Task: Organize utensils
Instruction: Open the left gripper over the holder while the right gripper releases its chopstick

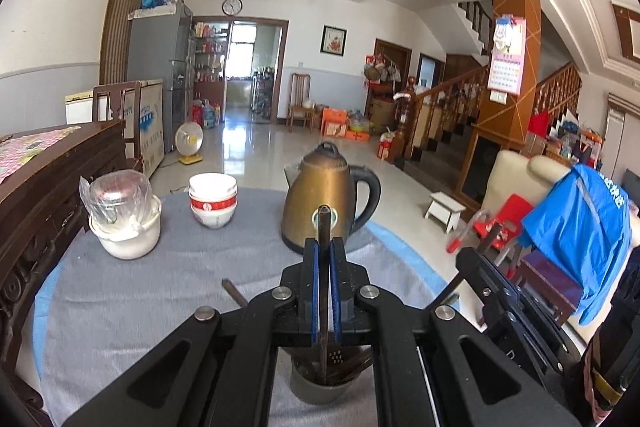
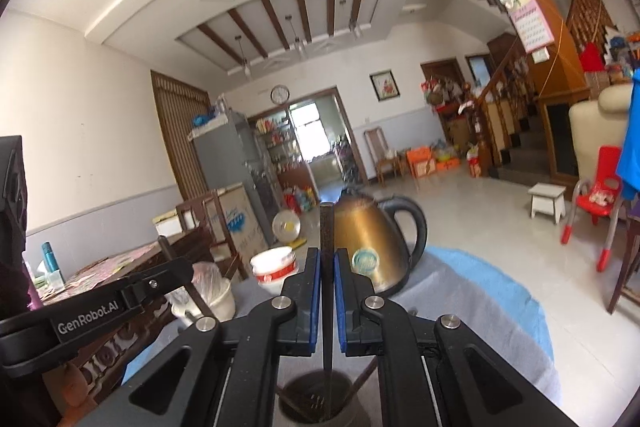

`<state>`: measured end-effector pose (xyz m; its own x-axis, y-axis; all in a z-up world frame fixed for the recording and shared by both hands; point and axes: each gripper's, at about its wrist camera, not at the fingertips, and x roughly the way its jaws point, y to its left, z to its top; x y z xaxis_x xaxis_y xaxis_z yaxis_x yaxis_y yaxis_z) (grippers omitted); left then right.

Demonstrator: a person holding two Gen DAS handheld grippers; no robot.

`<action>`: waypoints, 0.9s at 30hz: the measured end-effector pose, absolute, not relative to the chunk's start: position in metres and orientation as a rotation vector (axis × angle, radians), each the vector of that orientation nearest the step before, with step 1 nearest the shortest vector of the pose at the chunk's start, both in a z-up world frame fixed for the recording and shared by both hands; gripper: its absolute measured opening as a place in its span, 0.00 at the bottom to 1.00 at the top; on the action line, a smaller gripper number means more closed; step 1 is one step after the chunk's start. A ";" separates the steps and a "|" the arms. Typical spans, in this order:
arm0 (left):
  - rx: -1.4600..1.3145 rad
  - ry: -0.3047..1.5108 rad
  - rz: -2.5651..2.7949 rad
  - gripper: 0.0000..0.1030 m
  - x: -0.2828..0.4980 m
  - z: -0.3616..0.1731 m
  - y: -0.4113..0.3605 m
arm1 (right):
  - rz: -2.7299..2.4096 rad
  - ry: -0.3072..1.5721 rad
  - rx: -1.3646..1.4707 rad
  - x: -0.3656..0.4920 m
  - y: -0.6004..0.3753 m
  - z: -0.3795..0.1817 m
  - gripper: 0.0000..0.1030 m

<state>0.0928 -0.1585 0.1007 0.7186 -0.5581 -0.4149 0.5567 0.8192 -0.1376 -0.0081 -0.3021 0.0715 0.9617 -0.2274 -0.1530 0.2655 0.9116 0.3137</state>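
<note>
holder [image 1: 320, 387] half hidden; each tool [image 1: 324, 247] [image 2: 328, 259] pinching chopstick [image 1: 323, 227].

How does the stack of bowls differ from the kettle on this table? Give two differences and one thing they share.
The stack of bowls is white with a red band; the kettle is bronze-coloured metal with a black handle. The stack of bowls is low and open-topped; the kettle is taller and lidded. Both stand upright on the grey tablecloth.
</note>
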 end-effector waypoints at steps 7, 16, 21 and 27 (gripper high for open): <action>0.039 0.454 -0.608 0.17 0.078 0.099 -0.150 | -0.214 0.172 0.421 -0.014 -0.314 0.061 0.11; -0.006 0.459 -0.546 0.55 0.067 0.102 -0.110 | -0.209 0.178 0.464 -0.030 -0.311 0.064 0.11; 0.010 0.484 -0.499 0.67 0.057 0.097 -0.092 | -0.198 0.179 0.487 -0.038 -0.302 0.069 0.11; 0.056 0.533 -0.472 0.74 0.041 0.084 -0.081 | -0.190 0.202 0.500 -0.051 -0.290 0.068 0.19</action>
